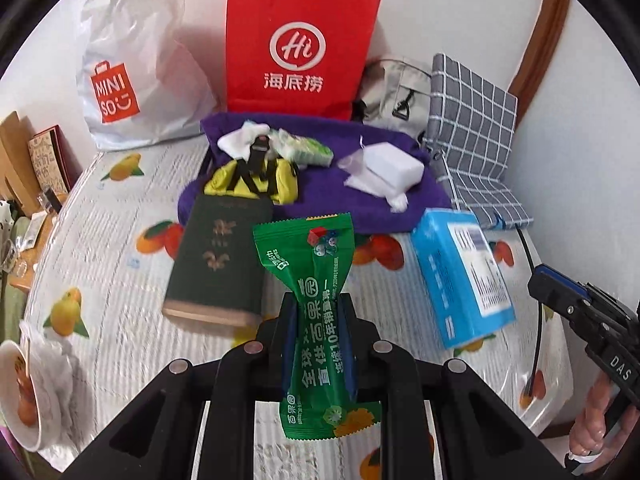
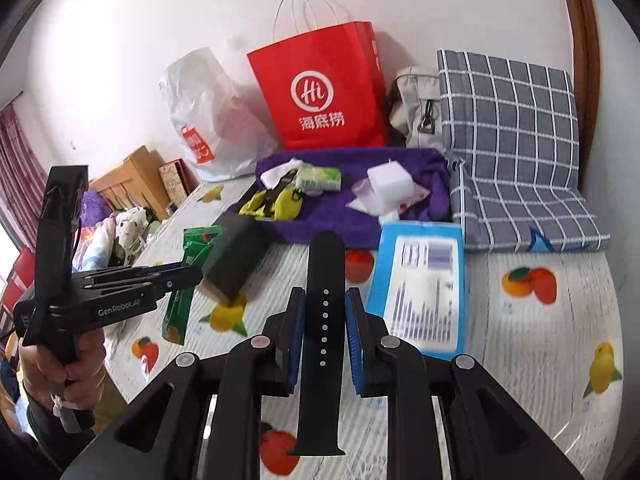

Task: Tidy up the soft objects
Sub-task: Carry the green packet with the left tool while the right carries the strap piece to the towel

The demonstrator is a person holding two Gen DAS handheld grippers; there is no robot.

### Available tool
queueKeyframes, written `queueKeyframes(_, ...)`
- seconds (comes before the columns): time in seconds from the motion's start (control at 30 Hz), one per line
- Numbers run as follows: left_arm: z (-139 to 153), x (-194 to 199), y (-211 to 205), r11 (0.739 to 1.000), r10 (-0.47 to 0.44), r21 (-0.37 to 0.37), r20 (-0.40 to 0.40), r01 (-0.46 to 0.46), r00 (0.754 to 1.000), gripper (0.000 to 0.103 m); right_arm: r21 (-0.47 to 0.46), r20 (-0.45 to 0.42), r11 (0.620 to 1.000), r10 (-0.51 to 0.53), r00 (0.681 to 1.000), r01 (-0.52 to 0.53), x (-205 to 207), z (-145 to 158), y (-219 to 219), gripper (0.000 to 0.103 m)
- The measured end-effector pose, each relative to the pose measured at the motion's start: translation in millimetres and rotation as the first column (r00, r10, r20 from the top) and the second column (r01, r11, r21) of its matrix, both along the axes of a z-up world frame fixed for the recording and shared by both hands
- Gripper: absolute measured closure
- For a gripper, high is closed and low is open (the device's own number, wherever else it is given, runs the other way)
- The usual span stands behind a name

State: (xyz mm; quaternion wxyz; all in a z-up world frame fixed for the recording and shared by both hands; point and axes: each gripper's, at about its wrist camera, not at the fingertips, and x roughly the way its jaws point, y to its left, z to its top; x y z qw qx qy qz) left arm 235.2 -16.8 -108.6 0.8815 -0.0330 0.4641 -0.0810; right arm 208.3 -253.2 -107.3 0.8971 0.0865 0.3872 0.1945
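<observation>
The green packet (image 1: 318,320) is pinched at its waist by my left gripper (image 1: 318,312), which holds it above the bed (image 1: 120,340), so its two ends hang free on both sides of the jaws. I think the middle grip keeps such a soft thing from folding over. My right gripper (image 2: 325,332) has the jaws pressed on the black strap (image 2: 324,320), along its length, the tip standing out forward (it is stiff enough to stay straight). The purple towel (image 1: 340,204) lies at the far edge of the bed by the wall, with small soft things collected on it, so I judge both items should go there.
</observation>
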Motion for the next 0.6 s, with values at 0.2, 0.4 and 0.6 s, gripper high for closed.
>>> queueKeyframes(0.2, 10, 26, 6, 1.000, 0.006, -0.015, 0.012, -0.005, 1.000, 0.084, 0.014, 0.024, 1.000, -0.010, 1.000, 0.009, 33, 13, 3, 0.083)
queueKeyframes(0.4, 16, 51, 12, 1.000, 0.017, -0.007, 0.022, -0.017, 1.000, 0.084, 0.029, 0.042, 0.999, -0.019, 0.999, 0.018, 69, 23, 10, 0.083)
queueKeyframes(0.6, 15, 78, 22, 0.999, 0.033, -0.009, 0.035, -0.033, 0.999, 0.084, 0.042, 0.043, 0.999, -0.036, 0.998, 0.034, 107, 25, 13, 0.083)
